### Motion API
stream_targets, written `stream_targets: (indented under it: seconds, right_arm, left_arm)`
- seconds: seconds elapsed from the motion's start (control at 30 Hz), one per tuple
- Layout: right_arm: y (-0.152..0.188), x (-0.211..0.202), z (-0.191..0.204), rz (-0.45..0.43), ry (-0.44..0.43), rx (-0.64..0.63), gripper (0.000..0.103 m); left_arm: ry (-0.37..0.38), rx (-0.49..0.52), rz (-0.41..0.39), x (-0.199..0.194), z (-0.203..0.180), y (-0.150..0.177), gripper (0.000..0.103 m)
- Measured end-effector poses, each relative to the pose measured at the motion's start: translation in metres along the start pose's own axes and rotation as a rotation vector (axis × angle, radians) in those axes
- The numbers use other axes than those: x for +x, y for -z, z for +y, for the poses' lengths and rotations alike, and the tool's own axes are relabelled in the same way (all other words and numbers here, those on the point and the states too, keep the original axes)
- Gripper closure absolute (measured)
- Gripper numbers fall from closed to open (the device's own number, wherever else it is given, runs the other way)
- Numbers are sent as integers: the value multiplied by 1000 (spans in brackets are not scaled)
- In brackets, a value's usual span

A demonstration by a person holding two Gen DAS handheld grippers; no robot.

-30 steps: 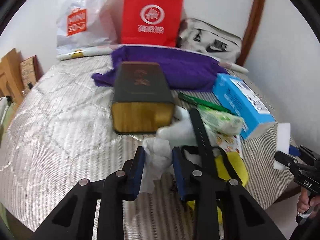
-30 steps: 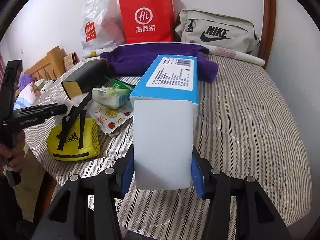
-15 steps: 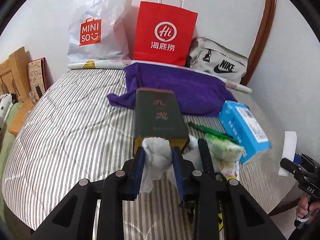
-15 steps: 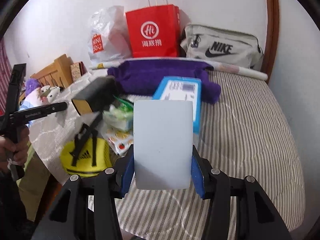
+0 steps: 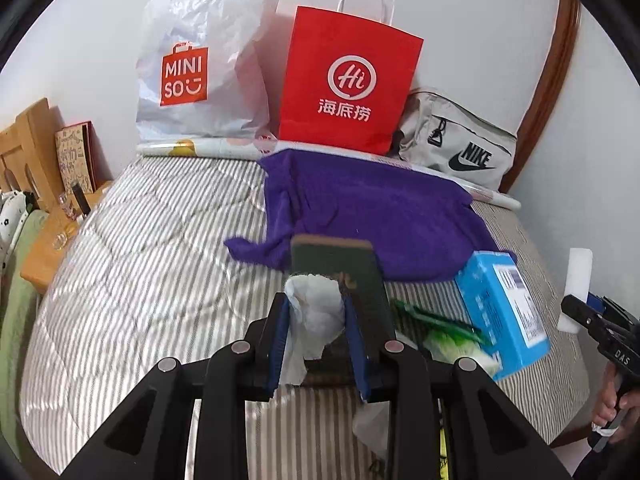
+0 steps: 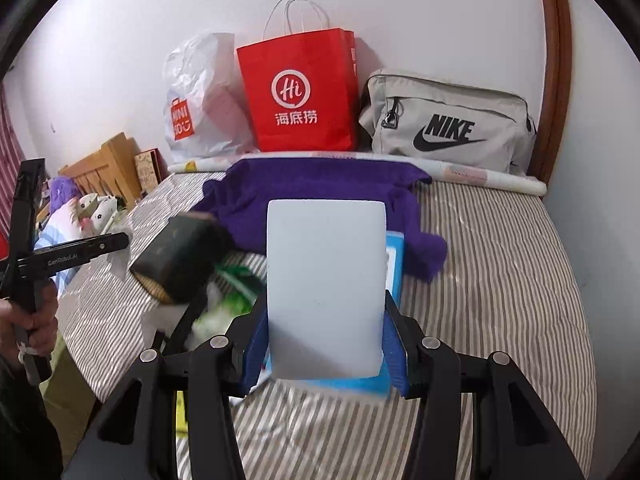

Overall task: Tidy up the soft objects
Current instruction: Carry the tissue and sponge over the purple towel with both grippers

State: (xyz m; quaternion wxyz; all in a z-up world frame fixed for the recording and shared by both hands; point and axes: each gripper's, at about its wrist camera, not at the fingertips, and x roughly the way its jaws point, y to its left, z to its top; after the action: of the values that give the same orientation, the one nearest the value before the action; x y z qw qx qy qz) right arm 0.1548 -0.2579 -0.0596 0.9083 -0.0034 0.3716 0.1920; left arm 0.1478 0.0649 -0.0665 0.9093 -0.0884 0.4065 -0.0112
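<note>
- The purple towel (image 5: 372, 216) lies rumpled across the striped bed (image 5: 152, 248), at 12 o'clock from both tools.
- The right gripper (image 6: 326, 344) clamps a smooth white sponge block (image 6: 326, 292), hiding most of the blue box (image 6: 394, 256).
- The left gripper (image 5: 316, 336) pinches crumpled white tissue (image 5: 316, 312); the dark box (image 5: 348, 276) behind it is blurred.

A grey-and-white striped bed (image 5: 152, 240) carries everything. A purple towel (image 5: 372, 208) is spread toward twelve o'clock. In front of it lie a dark green box (image 5: 340, 264), a blue carton (image 5: 500, 308) at three o'clock, and a green-and-white packet (image 5: 448, 340) between them.
</note>
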Motion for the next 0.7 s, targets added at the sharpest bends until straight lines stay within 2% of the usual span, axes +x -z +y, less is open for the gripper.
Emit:
stream_targets:
  seconds: [0.3,0.7]
  right_arm:
    - [-47,39,-19,12,12,14,53]
    - [-85,97,-31,79,23,-16,53]
  left_arm:
    - [-16,15,5,22,-2,-45,76]
    - [24,-1,63,78,-4,-88,76]
